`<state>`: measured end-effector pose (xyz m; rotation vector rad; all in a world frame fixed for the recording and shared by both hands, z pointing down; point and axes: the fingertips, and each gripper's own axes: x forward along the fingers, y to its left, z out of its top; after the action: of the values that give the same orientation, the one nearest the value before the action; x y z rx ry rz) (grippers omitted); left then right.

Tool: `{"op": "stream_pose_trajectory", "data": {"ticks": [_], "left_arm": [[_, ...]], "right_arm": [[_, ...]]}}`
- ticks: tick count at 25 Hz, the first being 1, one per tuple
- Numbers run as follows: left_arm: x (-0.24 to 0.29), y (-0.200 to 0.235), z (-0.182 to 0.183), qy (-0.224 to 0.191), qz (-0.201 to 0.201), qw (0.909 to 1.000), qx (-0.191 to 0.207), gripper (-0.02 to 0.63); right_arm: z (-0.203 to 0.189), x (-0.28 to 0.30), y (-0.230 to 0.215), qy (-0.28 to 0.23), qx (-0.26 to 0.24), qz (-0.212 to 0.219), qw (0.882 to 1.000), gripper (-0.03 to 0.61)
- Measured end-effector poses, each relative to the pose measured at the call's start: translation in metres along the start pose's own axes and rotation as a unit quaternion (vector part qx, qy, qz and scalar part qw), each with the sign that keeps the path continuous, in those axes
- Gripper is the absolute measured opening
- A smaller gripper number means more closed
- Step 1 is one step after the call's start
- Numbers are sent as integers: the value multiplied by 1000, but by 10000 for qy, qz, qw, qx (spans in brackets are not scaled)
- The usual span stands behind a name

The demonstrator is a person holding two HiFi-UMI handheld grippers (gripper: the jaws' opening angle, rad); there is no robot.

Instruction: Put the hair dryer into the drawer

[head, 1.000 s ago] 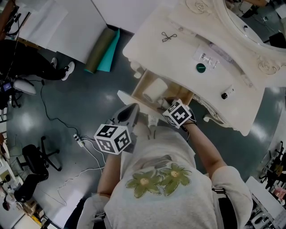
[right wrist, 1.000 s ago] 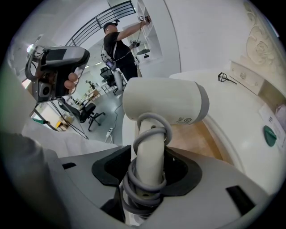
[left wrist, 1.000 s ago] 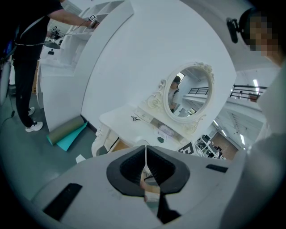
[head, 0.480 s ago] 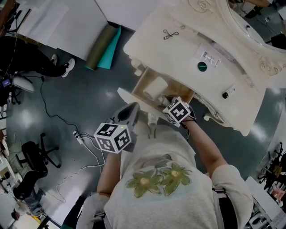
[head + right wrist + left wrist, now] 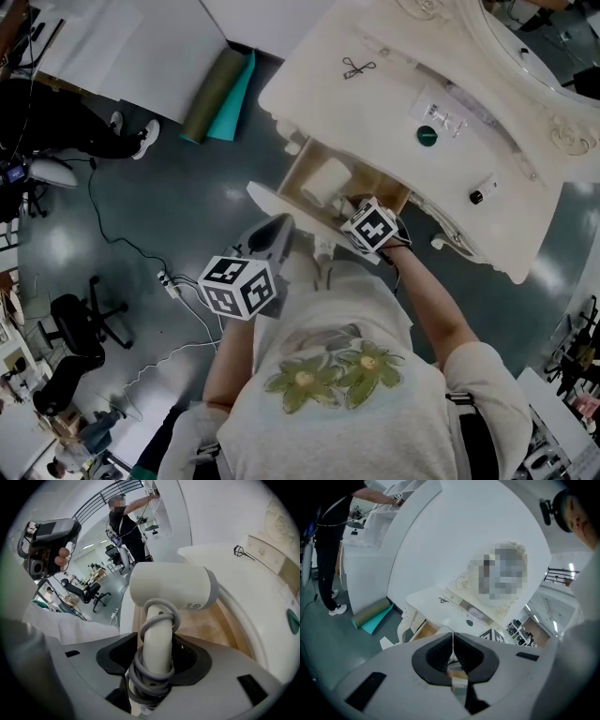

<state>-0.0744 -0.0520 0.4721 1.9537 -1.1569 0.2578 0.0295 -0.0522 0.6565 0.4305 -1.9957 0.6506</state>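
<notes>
A white hair dryer (image 5: 173, 588), its grey cord wound round the handle, hangs over the wooden bottom of the open drawer (image 5: 213, 625). My right gripper (image 5: 157, 653) is shut on the handle. In the head view the hair dryer (image 5: 323, 185) sits inside the open drawer (image 5: 298, 178) of the white dressing table (image 5: 375, 103), with my right gripper (image 5: 349, 208) just behind it. My left gripper (image 5: 272, 234) hovers in front of the drawer over the floor, its jaws closed together with nothing held; in its own view the left gripper (image 5: 452, 645) points at the table.
On the tabletop lie a small black clip (image 5: 354, 67), a green round lid (image 5: 427, 136) and a small black item (image 5: 476, 197). A rolled teal mat (image 5: 214, 98) lies on the floor at left. A cable with a power strip (image 5: 169, 281) and an office chair (image 5: 80, 328) are nearby.
My right gripper has edged slightly farther toward the drawer with the hair dryer in it. The left gripper has stayed where it was.
</notes>
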Motion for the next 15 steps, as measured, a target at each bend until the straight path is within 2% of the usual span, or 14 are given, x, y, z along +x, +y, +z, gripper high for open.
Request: {"op": "stream_pose_trajectory", "data": {"ticks": [15], "left_arm": [[10,-1,-3,150,-41,9999,4,17]], "right_arm": [[-4,24,-12,214,-26,-49,9998,222]]}}
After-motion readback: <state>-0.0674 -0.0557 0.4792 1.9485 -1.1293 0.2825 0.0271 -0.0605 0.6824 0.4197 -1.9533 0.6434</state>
